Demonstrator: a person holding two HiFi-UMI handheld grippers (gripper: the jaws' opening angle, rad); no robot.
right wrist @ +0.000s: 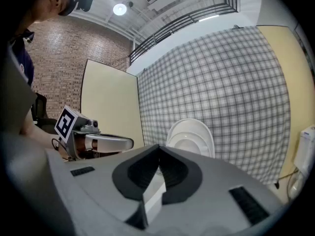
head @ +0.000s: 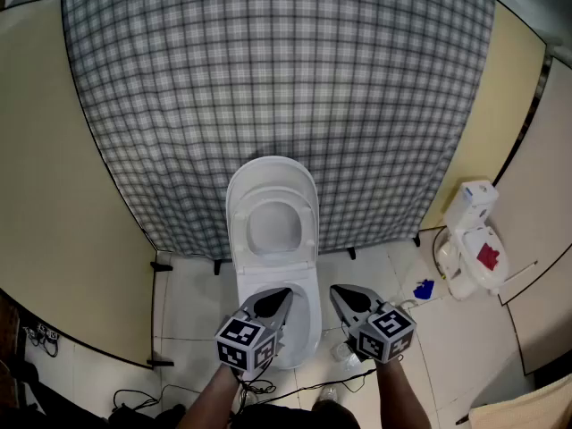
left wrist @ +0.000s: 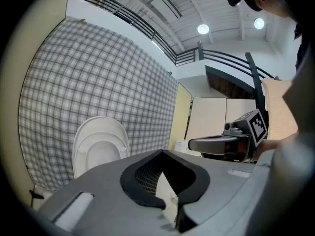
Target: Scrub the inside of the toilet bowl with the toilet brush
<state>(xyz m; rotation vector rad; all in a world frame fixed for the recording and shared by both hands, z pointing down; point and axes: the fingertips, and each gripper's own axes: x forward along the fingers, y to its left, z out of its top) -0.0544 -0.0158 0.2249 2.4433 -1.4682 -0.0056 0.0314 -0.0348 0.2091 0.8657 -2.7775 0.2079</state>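
A white toilet stands against the checked backdrop with its lid and seat (head: 273, 213) raised; the bowl's rim (head: 310, 309) shows below. My left gripper (head: 275, 298) hovers over the front of the bowl, jaws together and empty. My right gripper (head: 344, 295) hangs just right of the bowl, also shut with nothing in it. In the left gripper view the shut jaws (left wrist: 161, 152) point toward the raised lid (left wrist: 101, 149), with the right gripper (left wrist: 197, 144) beside them. The right gripper view shows its shut jaws (right wrist: 158, 146), the lid (right wrist: 191, 139) and the left gripper (right wrist: 125, 142). I can pick out no toilet brush.
A checked cloth (head: 286, 88) hangs behind the toilet between beige panels (head: 45, 150). On the tiled floor at the right stands a white plastic unit with a red patch (head: 474, 239), and a small blue object (head: 424, 288) lies near it. Black cables (head: 134, 400) run along the floor at lower left.
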